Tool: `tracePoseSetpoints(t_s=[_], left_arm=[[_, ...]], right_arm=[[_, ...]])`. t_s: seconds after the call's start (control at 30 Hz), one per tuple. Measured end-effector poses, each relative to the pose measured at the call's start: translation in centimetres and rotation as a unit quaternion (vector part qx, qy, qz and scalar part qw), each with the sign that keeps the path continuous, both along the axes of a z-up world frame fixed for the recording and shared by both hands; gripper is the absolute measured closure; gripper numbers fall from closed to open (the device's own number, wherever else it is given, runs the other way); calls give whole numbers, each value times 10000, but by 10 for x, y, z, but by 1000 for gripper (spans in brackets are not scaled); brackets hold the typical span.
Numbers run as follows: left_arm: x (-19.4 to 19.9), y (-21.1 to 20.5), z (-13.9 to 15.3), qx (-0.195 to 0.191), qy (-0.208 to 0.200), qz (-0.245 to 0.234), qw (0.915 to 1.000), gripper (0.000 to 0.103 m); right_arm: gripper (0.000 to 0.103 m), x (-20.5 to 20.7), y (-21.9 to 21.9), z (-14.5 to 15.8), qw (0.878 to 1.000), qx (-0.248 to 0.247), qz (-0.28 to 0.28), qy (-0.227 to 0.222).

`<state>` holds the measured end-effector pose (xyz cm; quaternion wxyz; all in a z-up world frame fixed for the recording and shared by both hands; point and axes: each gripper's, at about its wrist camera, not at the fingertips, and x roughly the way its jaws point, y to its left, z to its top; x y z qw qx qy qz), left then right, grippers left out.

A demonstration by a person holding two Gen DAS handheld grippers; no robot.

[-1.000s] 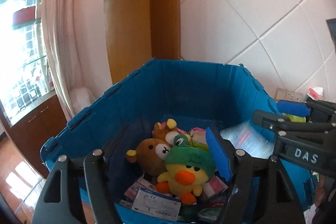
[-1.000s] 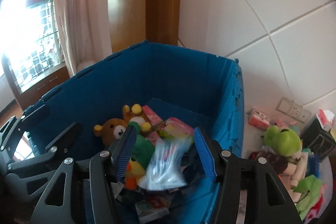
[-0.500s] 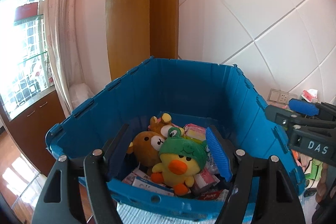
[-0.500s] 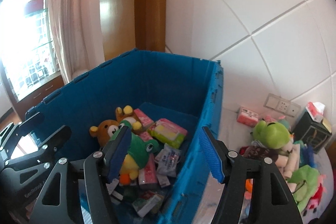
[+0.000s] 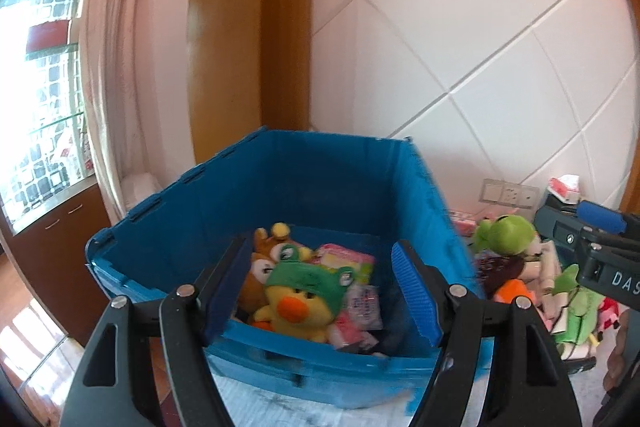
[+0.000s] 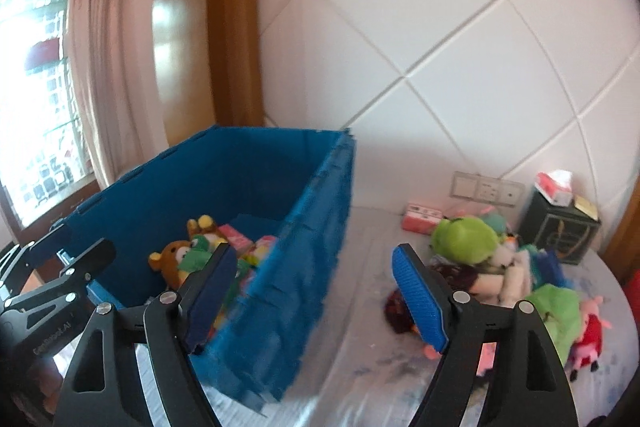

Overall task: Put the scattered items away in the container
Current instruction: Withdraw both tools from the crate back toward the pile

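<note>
A blue plastic crate (image 5: 320, 183) holds a yellow duck plush in a green frog hat (image 5: 298, 297), a brown bear plush (image 5: 256, 275) and several small packets. It also shows in the right wrist view (image 6: 304, 227). My left gripper (image 5: 324, 291) is open and empty, in front of the crate's near wall. My right gripper (image 6: 316, 295) is open and empty, beside the crate's right wall. A pile of scattered toys lies right of the crate, with a green frog plush (image 6: 464, 239) on top.
A pink box (image 6: 422, 217) lies by the tiled wall. A dark box (image 6: 558, 231) with a tissue pack on it stands at the far right. Wall sockets (image 6: 488, 189) sit behind the pile. A curtain and window are at the left.
My right gripper has let go of a clear packet into the crate and has swung right towards the toy pile. My left gripper has drawn back from the crate.
</note>
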<state>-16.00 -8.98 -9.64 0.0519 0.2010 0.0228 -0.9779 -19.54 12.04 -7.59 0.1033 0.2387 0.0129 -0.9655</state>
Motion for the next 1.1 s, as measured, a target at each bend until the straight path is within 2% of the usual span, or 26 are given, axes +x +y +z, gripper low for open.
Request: tracePoseSetpoints(t_s=[0.13, 0.3, 0.53, 0.83, 1.1], left_arm=[[11, 55, 5, -56, 97, -252, 9996, 31], [21, 137, 4, -114, 80, -568, 9983, 31], [24, 240, -19, -175, -276, -815, 9961, 31], [22, 303, -43, -256, -648, -1215, 9901, 31], [8, 313, -68, -116, -856, -1703, 9816, 31]], right_arm=[[23, 15, 53, -4, 9997, -63, -220, 14], [23, 33, 141, -15, 9986, -198, -489, -68], [23, 51, 248, -37, 9956, -304, -822, -329], [23, 75, 316, -52, 9889, -394, -1341, -512], [23, 93, 347, -71, 9721, -351, -2176, -800]])
